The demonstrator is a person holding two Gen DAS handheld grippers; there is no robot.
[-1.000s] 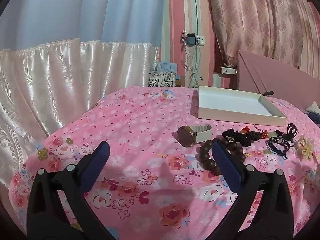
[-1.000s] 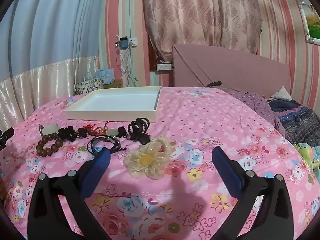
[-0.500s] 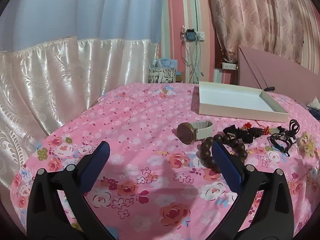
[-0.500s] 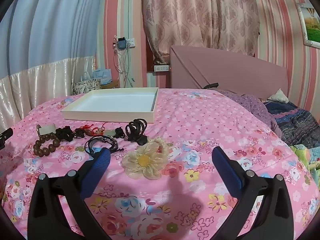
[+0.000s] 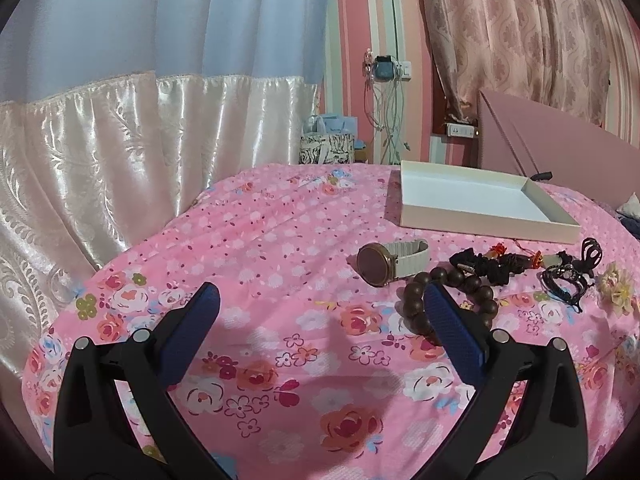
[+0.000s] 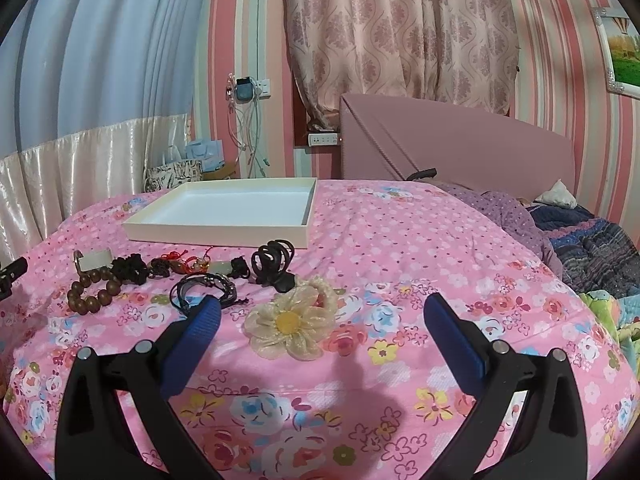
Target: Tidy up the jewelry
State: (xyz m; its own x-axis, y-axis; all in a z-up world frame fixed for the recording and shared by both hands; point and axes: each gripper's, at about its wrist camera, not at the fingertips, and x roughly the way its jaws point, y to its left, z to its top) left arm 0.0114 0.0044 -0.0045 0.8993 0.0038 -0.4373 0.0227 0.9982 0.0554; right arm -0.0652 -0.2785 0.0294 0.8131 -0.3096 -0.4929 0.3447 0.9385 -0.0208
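A white empty tray (image 5: 416, 211) (image 6: 208, 234) lies on the pink floral bed. In front of it lies a row of jewelry: a watch with a white strap (image 5: 386, 264) (image 6: 94, 260), a brown bead bracelet (image 5: 460, 280) (image 6: 90, 292), black and red cords (image 5: 496, 264) (image 6: 176, 266), a black cord bracelet (image 5: 564, 280) (image 6: 204, 284), black hair ties (image 6: 274, 262) and a cream fabric flower (image 6: 290, 320) (image 5: 616, 294). My left gripper (image 5: 320, 300) is open and empty, left of the beads. My right gripper (image 6: 320, 308) is open and empty above the flower.
The bed's left edge drops off beside satin curtains (image 5: 120, 152). A pink headboard (image 6: 460, 148) stands behind the tray. Rumpled dark bedding (image 6: 592, 236) lies at the right. Gift bags (image 5: 328, 144) and hanging cables (image 6: 248, 136) are by the wall.
Both grippers have dipped slightly lower and closer to the bed; the jewelry and the tray have not moved.
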